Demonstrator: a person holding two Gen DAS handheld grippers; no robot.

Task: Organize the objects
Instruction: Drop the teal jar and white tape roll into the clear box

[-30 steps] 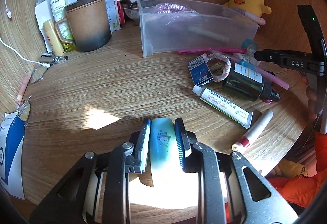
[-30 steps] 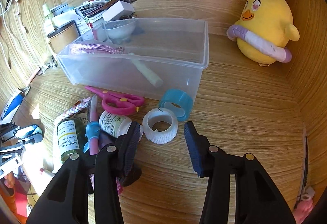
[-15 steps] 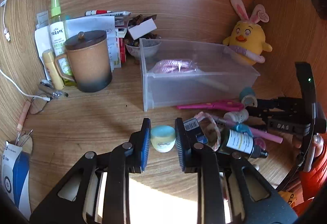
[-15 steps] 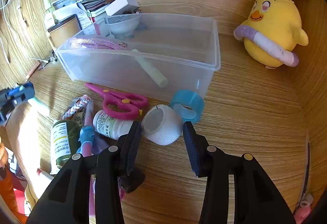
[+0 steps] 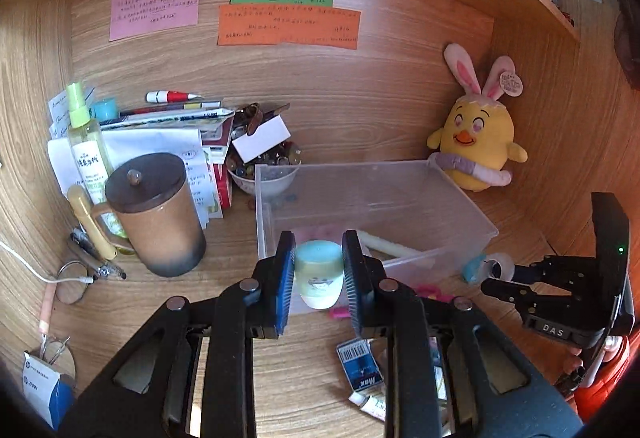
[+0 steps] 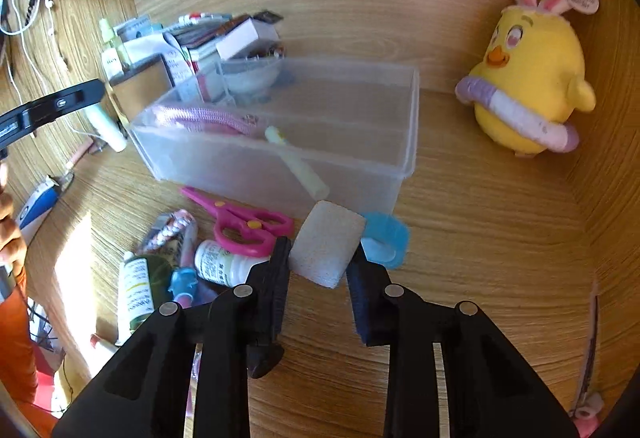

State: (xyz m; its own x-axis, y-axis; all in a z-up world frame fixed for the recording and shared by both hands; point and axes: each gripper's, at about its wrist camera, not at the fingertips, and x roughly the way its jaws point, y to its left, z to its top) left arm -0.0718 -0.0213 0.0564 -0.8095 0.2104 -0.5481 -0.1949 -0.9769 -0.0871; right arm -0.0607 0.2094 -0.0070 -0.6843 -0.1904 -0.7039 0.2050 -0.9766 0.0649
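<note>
My left gripper is shut on a small pale tube with a blue cap and holds it up in front of the clear plastic bin. The bin holds a pink cord and a pale stick. My right gripper is shut on a white gauze roll, lifted off the desk just before the bin's near wall. The right gripper also shows in the left wrist view.
Pink scissors, a white bottle, a dark green bottle, a braided band and a blue tape roll lie by the bin. A brown lidded mug, papers and a yellow chick plush stand around it.
My left gripper lifted the blue-capped tube off the desk and carried it forward to the bin. My right gripper closed on the gauze roll and raised it.
</note>
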